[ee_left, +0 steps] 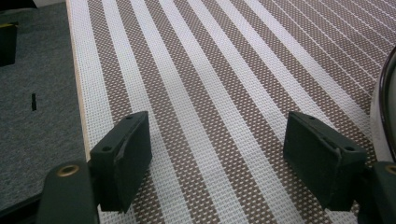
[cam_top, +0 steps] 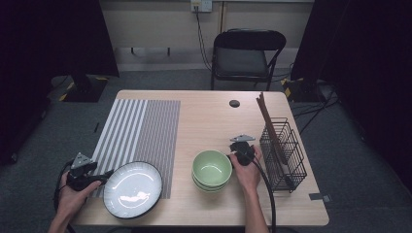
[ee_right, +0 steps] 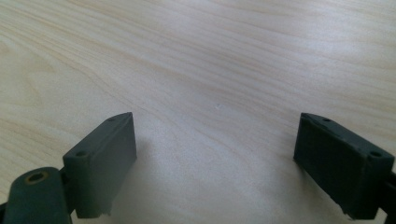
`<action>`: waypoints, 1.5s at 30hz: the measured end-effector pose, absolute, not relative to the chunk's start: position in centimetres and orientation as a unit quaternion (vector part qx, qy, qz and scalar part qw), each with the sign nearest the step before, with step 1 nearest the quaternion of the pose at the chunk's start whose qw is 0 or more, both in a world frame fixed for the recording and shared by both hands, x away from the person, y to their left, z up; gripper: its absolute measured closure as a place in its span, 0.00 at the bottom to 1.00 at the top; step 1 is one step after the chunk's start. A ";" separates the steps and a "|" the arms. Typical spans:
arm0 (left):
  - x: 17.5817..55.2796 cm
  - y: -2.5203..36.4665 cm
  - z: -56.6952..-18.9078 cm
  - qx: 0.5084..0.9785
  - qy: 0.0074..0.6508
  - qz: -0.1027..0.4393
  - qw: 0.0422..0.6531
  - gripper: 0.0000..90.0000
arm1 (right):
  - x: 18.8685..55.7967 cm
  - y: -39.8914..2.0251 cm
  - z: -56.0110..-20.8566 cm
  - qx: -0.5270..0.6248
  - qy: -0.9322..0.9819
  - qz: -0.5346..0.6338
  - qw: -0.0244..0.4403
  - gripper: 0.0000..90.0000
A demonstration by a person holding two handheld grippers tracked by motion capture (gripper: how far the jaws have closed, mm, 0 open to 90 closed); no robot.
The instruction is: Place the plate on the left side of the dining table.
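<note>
A white plate with a dark rim (cam_top: 132, 188) lies at the front left, partly on a striped placemat (cam_top: 138, 131). My left gripper (cam_top: 108, 174) is held just left of the plate, open, with only the placemat (ee_left: 210, 93) between its jaws; the plate's rim (ee_left: 385, 93) shows at the right edge of the left gripper view. Stacked green bowls (cam_top: 212, 170) sit mid-table. My right gripper (cam_top: 234, 148) rests just right of the bowls, open over bare wood (ee_right: 210, 84), nothing between the jaws.
A black wire basket (cam_top: 283, 153) holding brown sticks (cam_top: 268, 124) stands at the right side of the table. A black cable hole (cam_top: 234, 103) is at the back. A folding chair (cam_top: 245, 53) stands behind the table.
</note>
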State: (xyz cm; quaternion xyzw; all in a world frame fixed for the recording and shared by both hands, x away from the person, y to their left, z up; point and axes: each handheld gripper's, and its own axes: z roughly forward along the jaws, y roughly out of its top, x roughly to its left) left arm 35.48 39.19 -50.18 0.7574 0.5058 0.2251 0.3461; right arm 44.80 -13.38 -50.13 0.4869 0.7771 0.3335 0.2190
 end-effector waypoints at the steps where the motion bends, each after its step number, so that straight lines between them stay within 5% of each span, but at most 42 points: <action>1: 35.5 39.2 -50.2 0.757 0.506 0.224 0.347 0.26 | 44.8 -13.4 -50.1 0.487 0.777 0.333 0.219 0.13; 28: 35.5 40.0 -49.0 0.737 0.536 0.197 0.362 0.29 | 44.9 -13.1 -48.9 0.505 0.773 0.328 0.200 0.22; 45: 35.1 39.0 -46.9 0.734 0.525 0.187 0.388 0.31 | 44.9 -12.1 -44.8 0.500 0.755 0.359 0.225 0.30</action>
